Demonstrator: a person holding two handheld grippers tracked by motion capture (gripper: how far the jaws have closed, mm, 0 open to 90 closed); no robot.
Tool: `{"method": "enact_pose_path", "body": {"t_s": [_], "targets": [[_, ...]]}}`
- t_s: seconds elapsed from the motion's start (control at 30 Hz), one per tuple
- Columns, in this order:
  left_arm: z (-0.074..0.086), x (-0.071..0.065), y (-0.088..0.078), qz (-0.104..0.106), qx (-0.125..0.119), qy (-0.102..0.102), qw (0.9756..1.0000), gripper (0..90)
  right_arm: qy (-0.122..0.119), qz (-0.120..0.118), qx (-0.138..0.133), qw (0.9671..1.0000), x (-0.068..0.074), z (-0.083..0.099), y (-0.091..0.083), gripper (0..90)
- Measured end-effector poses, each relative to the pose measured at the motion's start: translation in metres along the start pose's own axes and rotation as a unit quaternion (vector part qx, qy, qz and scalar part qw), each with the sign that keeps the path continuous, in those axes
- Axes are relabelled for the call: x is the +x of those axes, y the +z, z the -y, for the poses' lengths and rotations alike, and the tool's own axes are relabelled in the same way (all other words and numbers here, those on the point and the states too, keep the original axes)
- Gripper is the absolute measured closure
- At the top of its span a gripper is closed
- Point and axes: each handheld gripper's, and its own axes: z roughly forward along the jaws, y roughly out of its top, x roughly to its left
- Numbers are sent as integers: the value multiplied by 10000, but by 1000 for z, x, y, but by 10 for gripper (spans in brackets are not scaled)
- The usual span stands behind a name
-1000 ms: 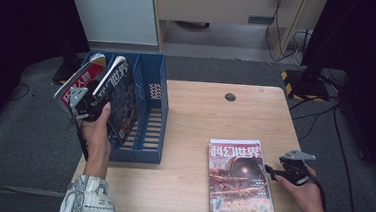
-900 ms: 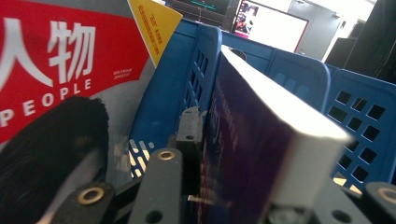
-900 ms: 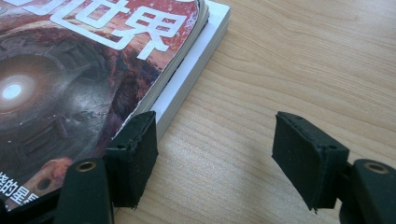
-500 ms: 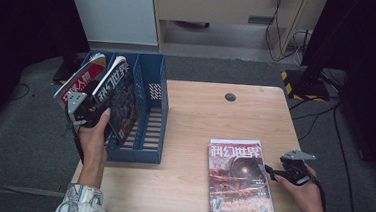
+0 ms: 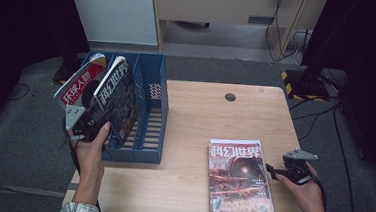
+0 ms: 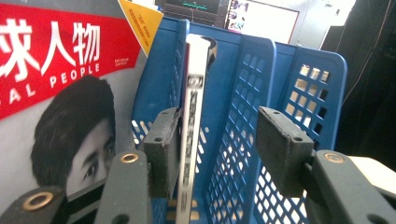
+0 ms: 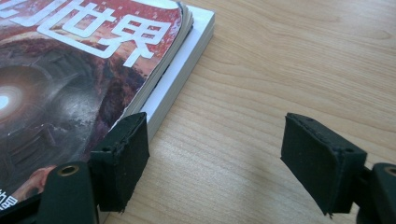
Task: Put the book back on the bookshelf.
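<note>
Left gripper view: the left tongs (image 6: 217, 149) stand released, jaws just opening, with the white-spined magazine (image 6: 192, 116) upright between them in the blue file rack (image 6: 299, 93), against one pad. Over on the worktop (image 5: 200, 112), the right tongs (image 7: 224, 163) are also parted and widening beside the flat magazine (image 7: 70, 70).

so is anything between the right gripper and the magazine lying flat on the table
Nothing visible. The right gripper sits at the right edge of the magazine stack, jaws open, with bare table between them. One pad is already against the stack's edge, the other apart from it over the wood.
</note>
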Motion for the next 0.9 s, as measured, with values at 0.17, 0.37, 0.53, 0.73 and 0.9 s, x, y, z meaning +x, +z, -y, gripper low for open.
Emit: {"method": "enact_pose_path", "body": {"t_s": [0.17,0.37,0.53,0.73,0.9], "targets": [[8,-5,-10,-134,108,154,9997,499,45,41,-65,10000,-2,0,-2,231],[12,-8,-23,-241,157,228,9993,500,59,23,-141,9999,-2,-1,-4,254],[17,-12,-36,-252,196,264,9991,495,106,-2,-208,9997,-4,-1,-8,295],[26,-23,-37,-21,382,315,9988,488,5,-64,-309,9995,-4,-2,-10,370],[27,-43,-34,300,465,514,9971,458,-30,-102,-436,9990,-2,-4,-12,417]]}}
